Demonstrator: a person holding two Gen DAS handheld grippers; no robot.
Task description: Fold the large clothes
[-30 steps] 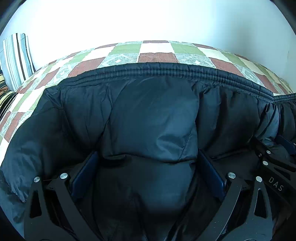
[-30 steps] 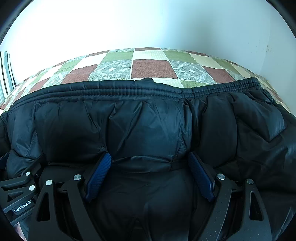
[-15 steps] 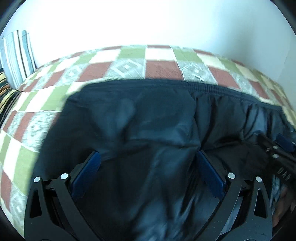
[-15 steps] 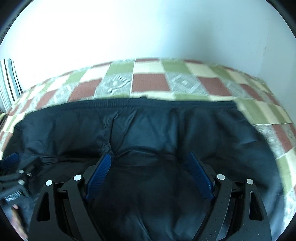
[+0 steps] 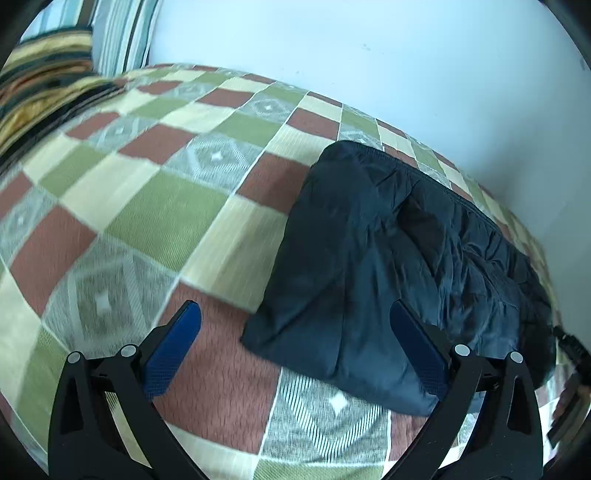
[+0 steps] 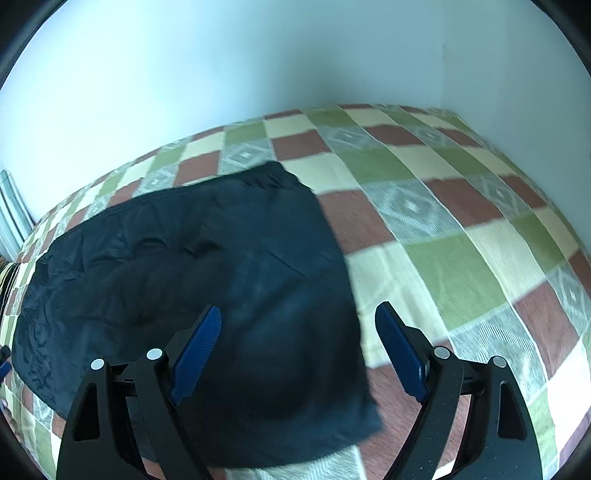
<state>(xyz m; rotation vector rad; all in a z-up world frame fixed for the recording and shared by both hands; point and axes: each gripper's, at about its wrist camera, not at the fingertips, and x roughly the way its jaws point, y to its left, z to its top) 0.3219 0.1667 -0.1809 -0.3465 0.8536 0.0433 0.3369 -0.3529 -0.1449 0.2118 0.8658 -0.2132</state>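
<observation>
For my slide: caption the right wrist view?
Open right gripper above folded dark puffer jacket on checkered bedspread.

Open checked bedspread [image 5: 155,206] is left free beside both tongs; passage is blocked only by the folded dark jacket [image 6: 207,266] (lying flat).

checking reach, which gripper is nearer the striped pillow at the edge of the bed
Left. The left gripper sees the striped pillow up ahead; the right gripper sits across the folded dark puffy jacket.

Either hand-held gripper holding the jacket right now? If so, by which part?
Nothing is held. The left hand-held gripper and the right hand-held gripper both stand open above the folded dark jacket, which lies free on the checkered bedspread.
</observation>
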